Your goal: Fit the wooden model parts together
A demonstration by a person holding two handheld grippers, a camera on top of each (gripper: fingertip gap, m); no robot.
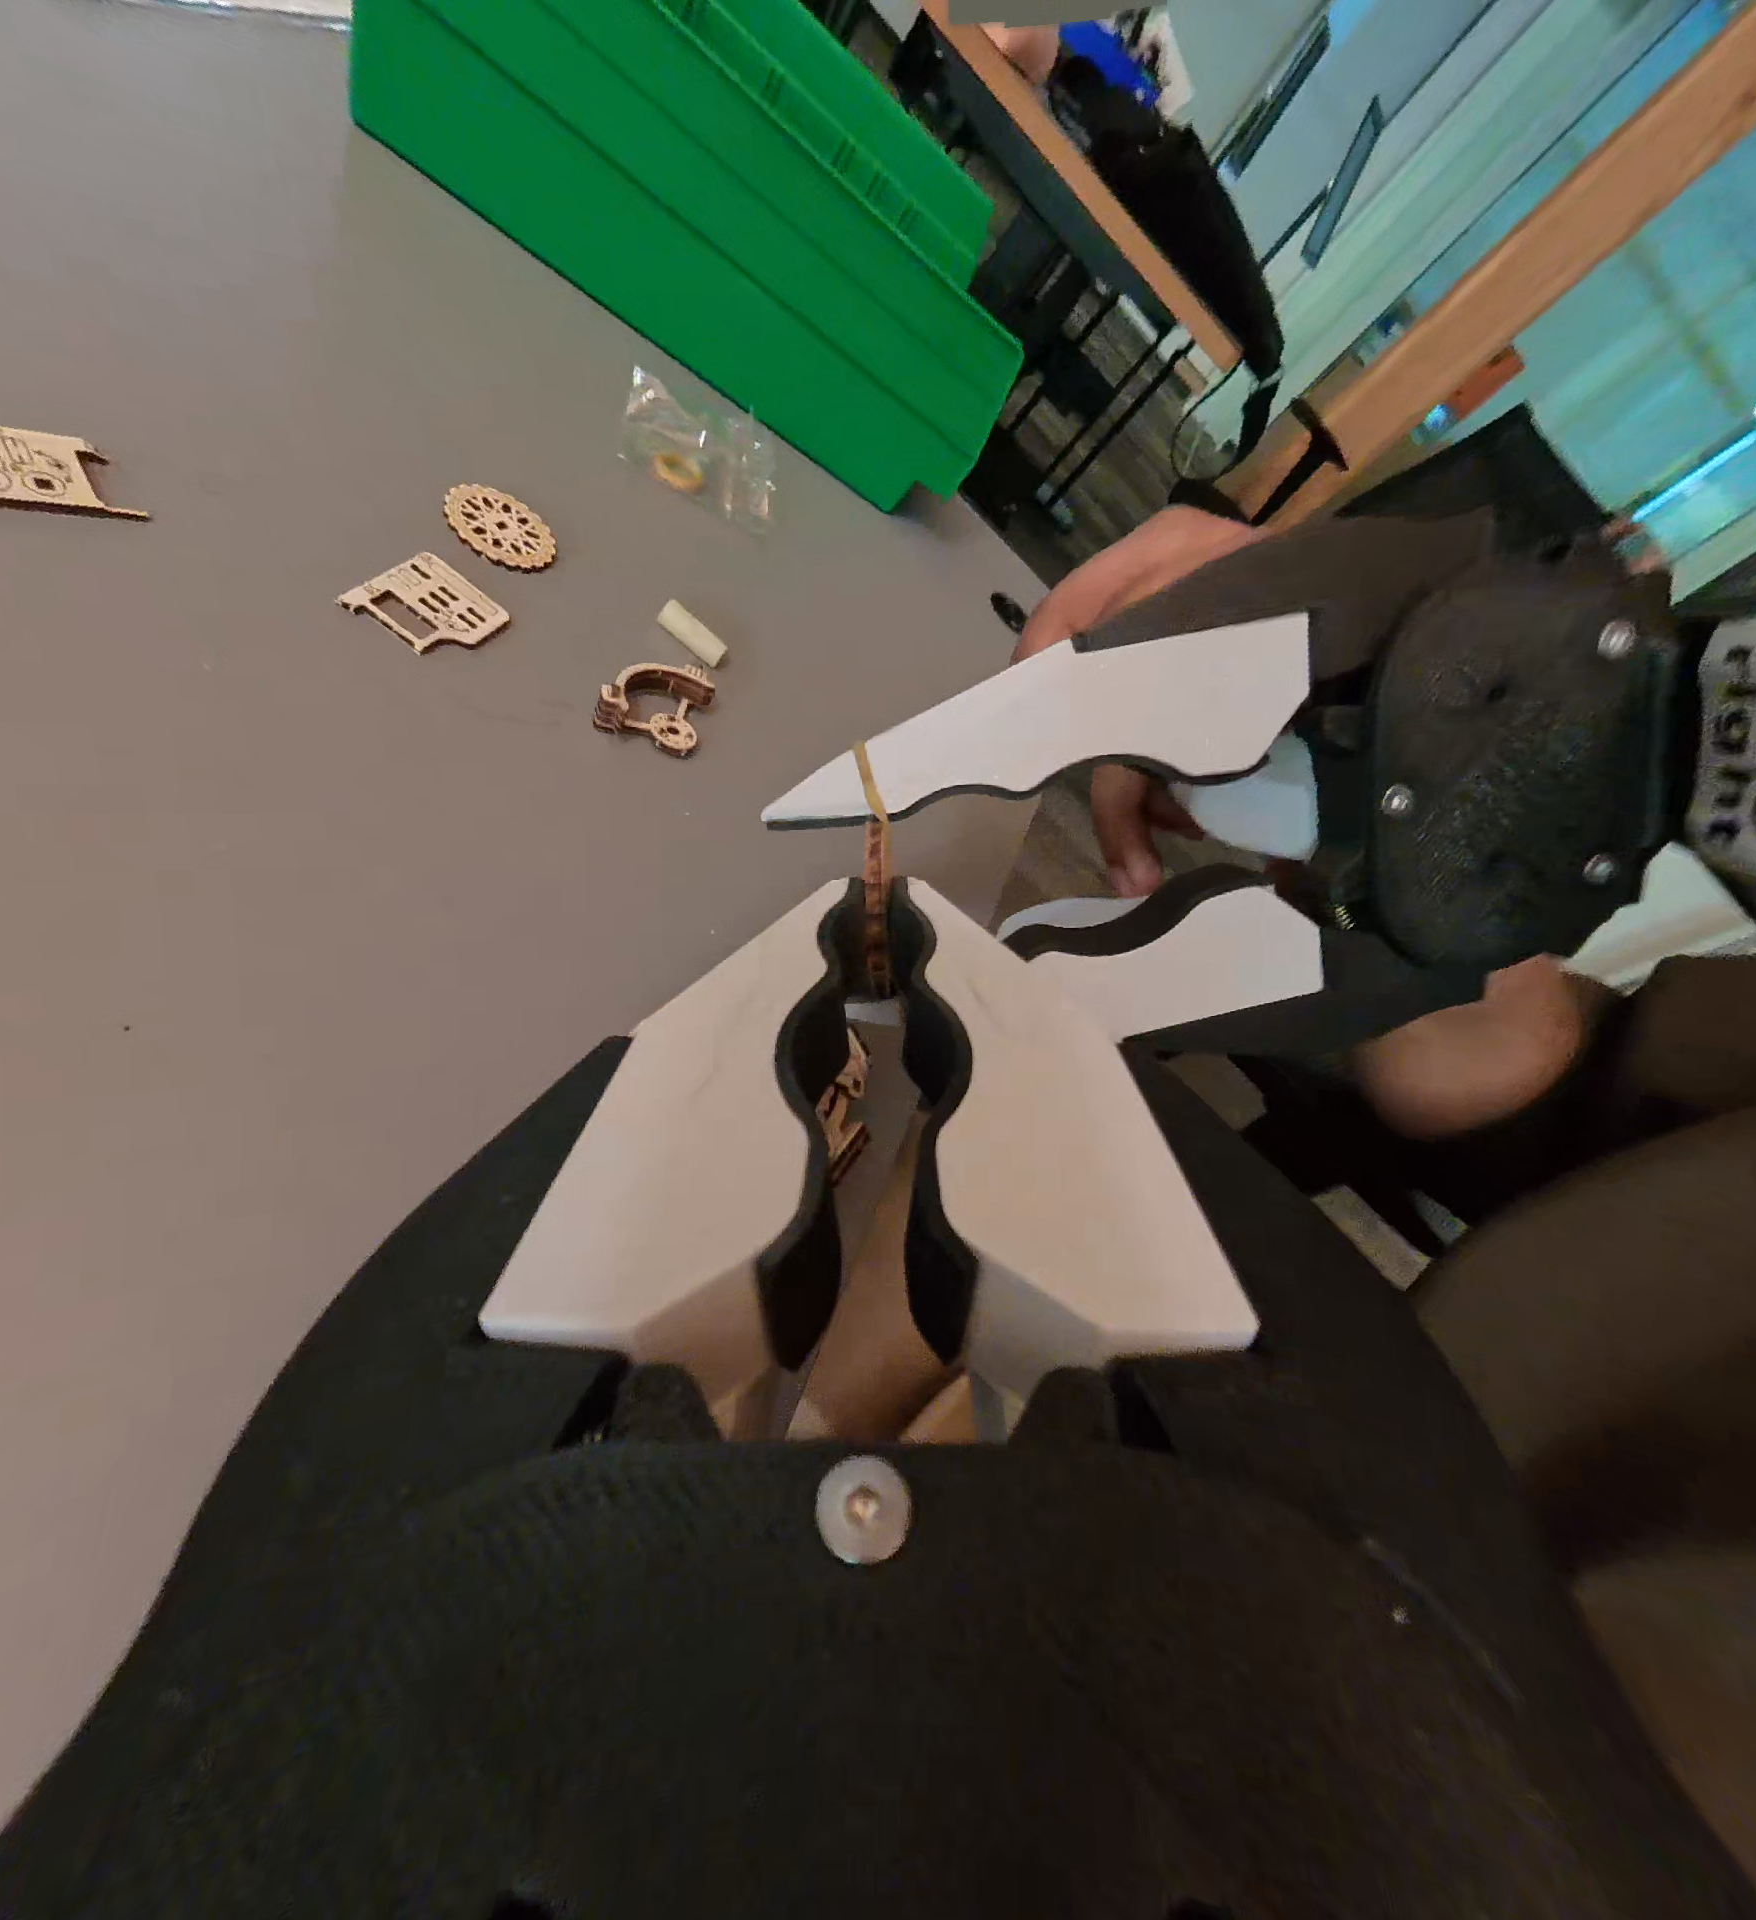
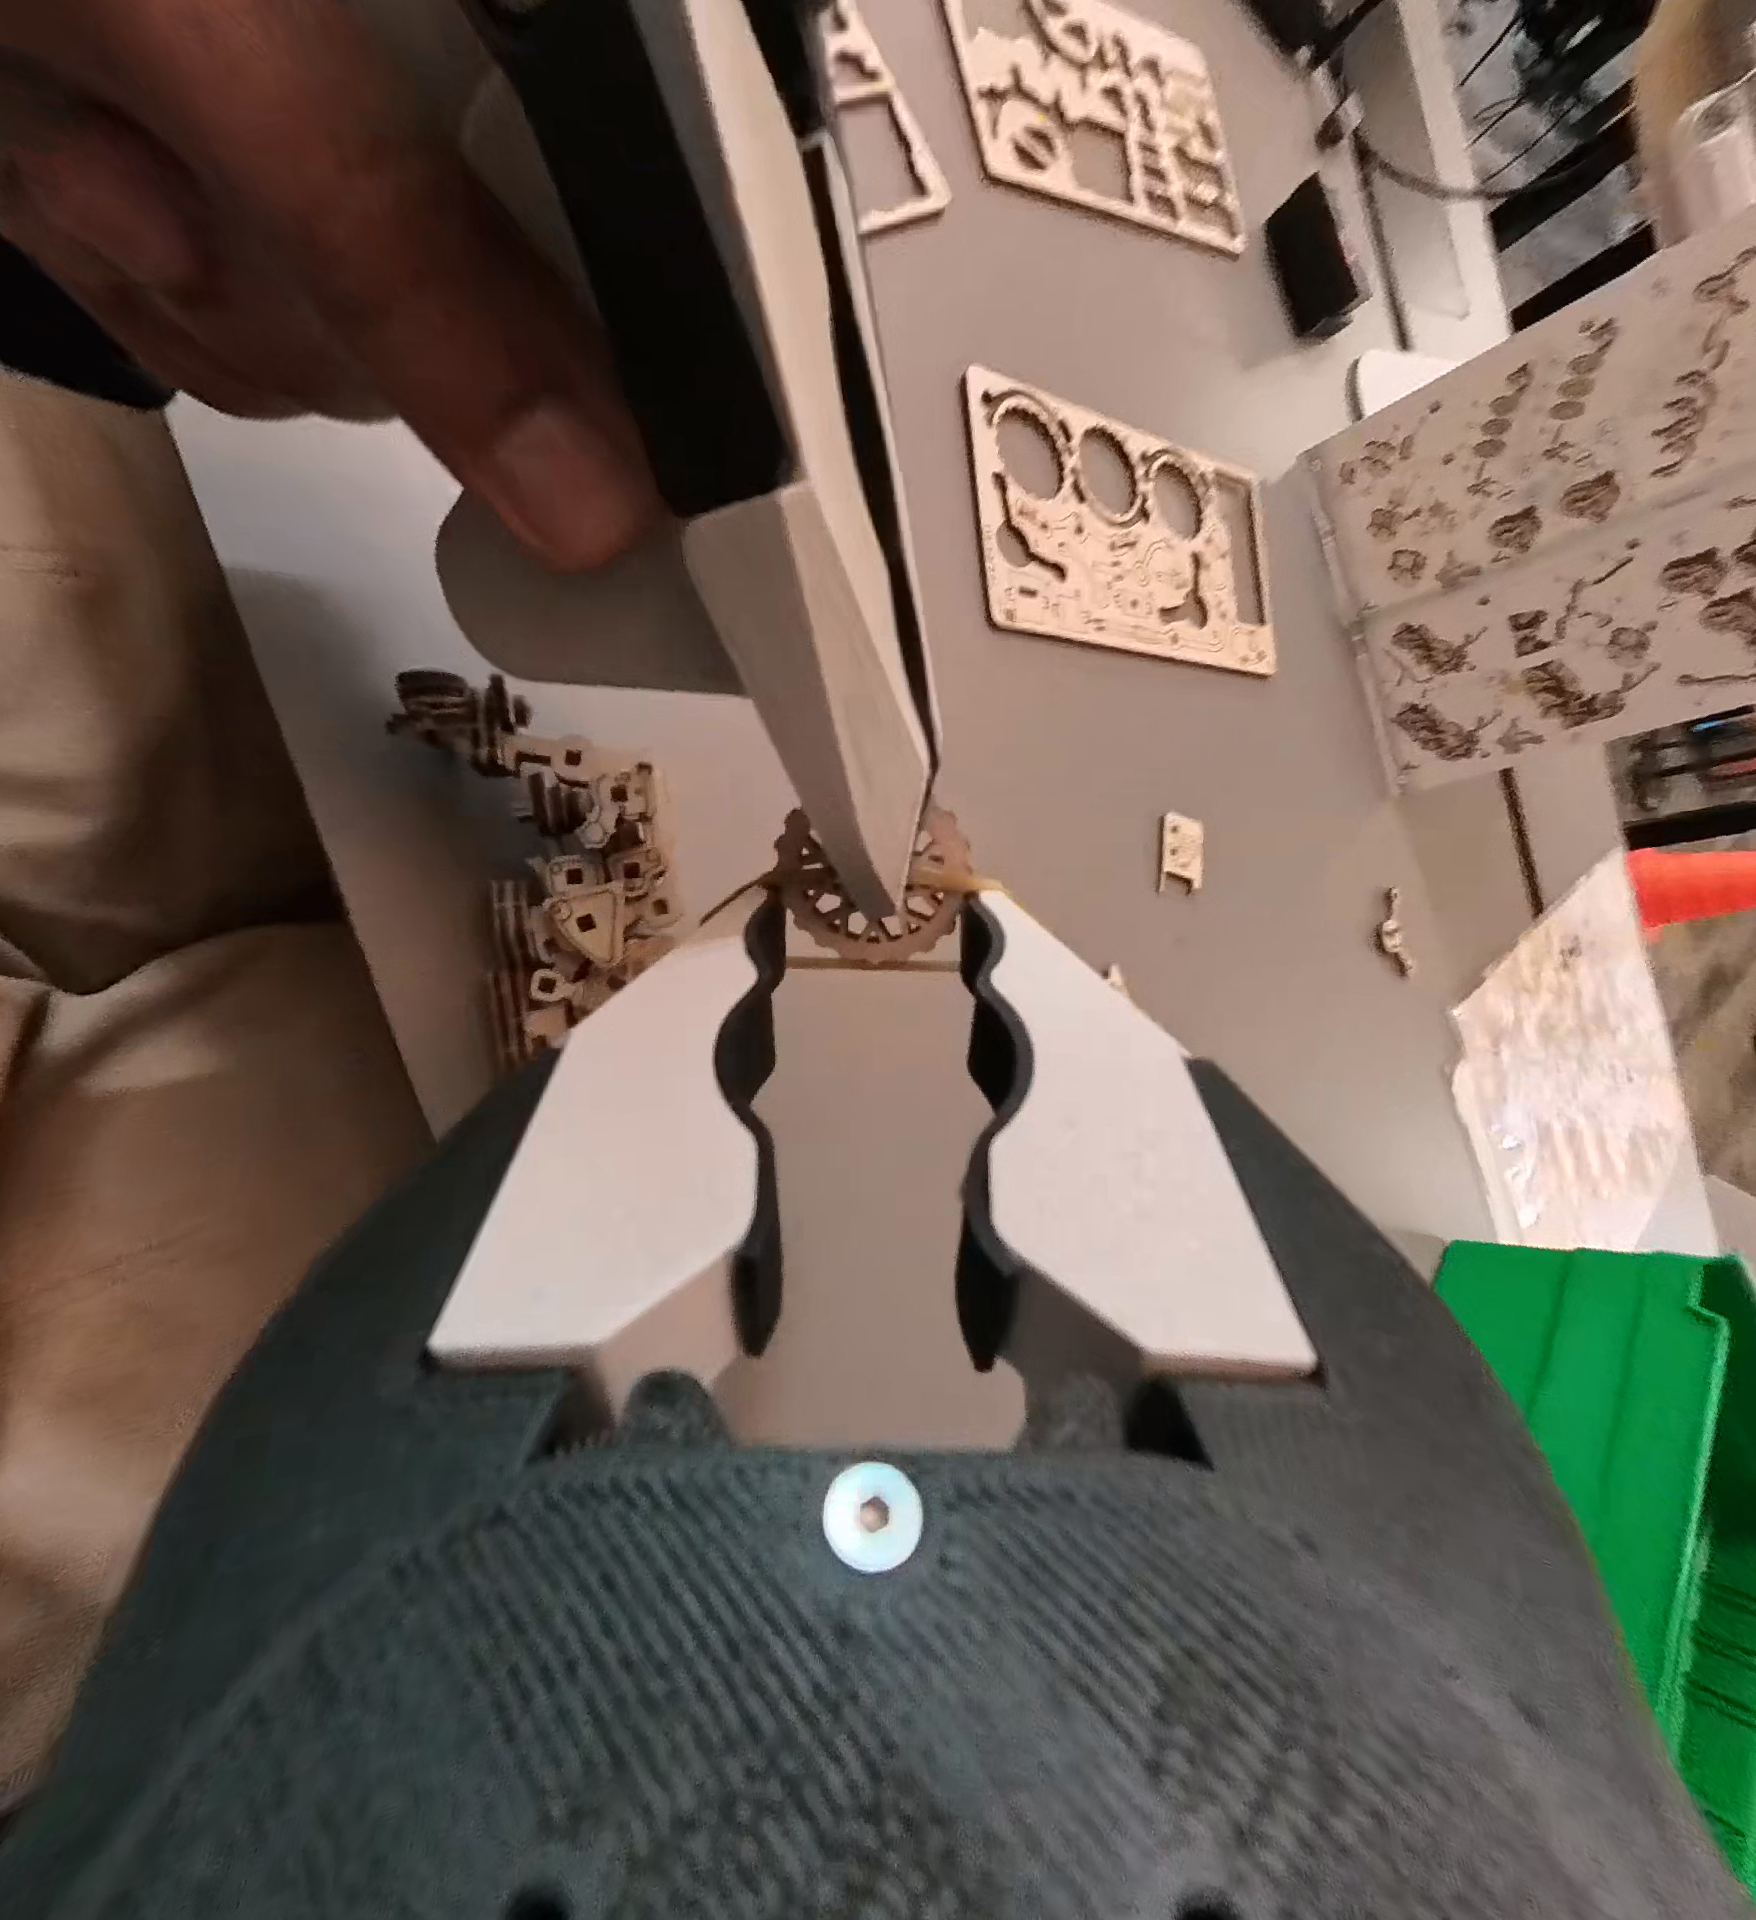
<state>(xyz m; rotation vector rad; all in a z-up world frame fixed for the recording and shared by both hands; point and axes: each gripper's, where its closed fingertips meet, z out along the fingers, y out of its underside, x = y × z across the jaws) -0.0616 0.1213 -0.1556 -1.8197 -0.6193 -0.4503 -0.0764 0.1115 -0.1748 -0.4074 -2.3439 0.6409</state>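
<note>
My left gripper [image 1: 876, 896] is shut on a round wooden gear [image 1: 876, 935], seen edge-on between its tips. In the right wrist view it comes in from above [image 2: 903, 883], holding the gear [image 2: 931, 920] right in front of my right gripper [image 2: 872, 925]. My right gripper is open, with a thin tan rubber band [image 2: 869, 964] stretched across its two fingertips. In the left wrist view the band [image 1: 869, 779] wraps over the right gripper's upper finger [image 1: 1040, 727] and touches the gear's rim.
A grey table [image 1: 230, 935] carries a second gear [image 1: 500, 527], a slotted panel [image 1: 424, 603], a small curved assembly [image 1: 656, 707], a flat part [image 1: 22, 468] and a plastic bag [image 1: 697, 447]. There are a green crate [image 1: 697, 208], punched wooden sheets [image 2: 1123, 520], a part-built model [image 2: 573, 883] and paper sheets [image 2: 1580, 520]. My two grippers' fingertips are within a few centimetres of each other.
</note>
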